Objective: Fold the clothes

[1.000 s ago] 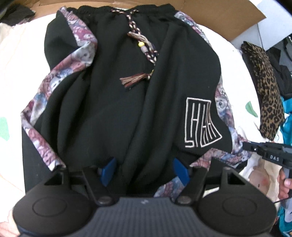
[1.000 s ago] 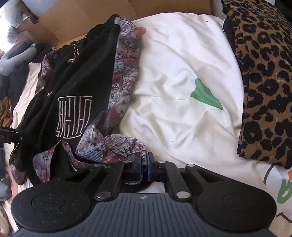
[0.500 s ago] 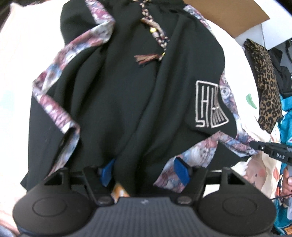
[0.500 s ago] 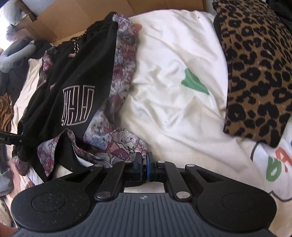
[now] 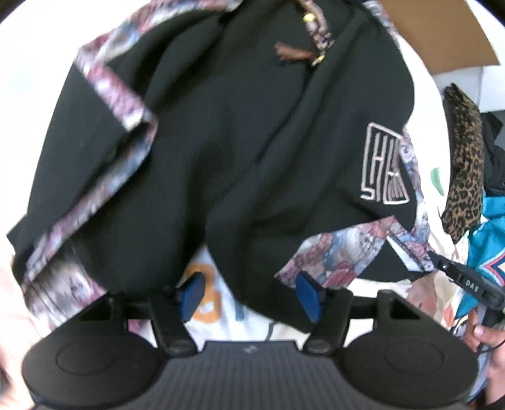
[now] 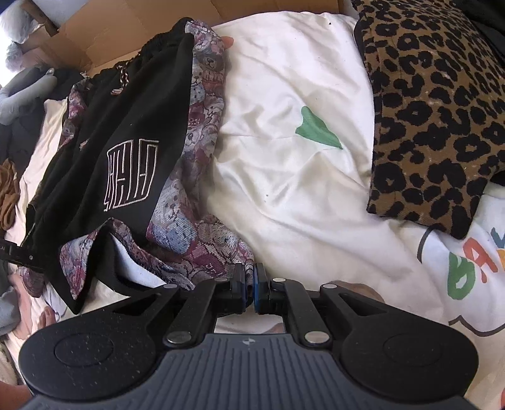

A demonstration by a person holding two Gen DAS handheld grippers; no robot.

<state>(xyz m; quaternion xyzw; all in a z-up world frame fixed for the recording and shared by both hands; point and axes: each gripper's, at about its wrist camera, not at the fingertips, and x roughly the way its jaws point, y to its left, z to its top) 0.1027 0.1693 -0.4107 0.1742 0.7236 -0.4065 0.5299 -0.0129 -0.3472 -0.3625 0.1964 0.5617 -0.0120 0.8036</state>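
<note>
Black shorts [image 5: 227, 151] with bear-patterned side panels, a braided drawstring [image 5: 315, 28] and a stitched white logo [image 5: 383, 167] lie spread on a white sheet. My left gripper [image 5: 249, 295] hangs over the leg hems. Its jaws are closing. The black hem edge and bare sheet lie between the blue pads [image 5: 192, 295], which do not press on anything. My right gripper [image 6: 252, 284] is shut on the patterned hem corner of the shorts [image 6: 202, 239]. The left wrist view shows the right gripper [image 5: 464, 279] at the right side.
A leopard-print garment [image 6: 435, 110] lies to the right on the printed white sheet [image 6: 300, 79]. Flattened cardboard [image 6: 126, 28] lies beyond the waistband. Grey and dark clothes [image 6: 25, 91] pile at the far left. A teal garment [image 5: 486, 233] and a hand [image 5: 492, 343] are at the right edge.
The left gripper drew back from over the shorts to the leg hems, so bare sheet now shows between its pads, which stand slightly closer. The right gripper shifted a little with the hem corner.
</note>
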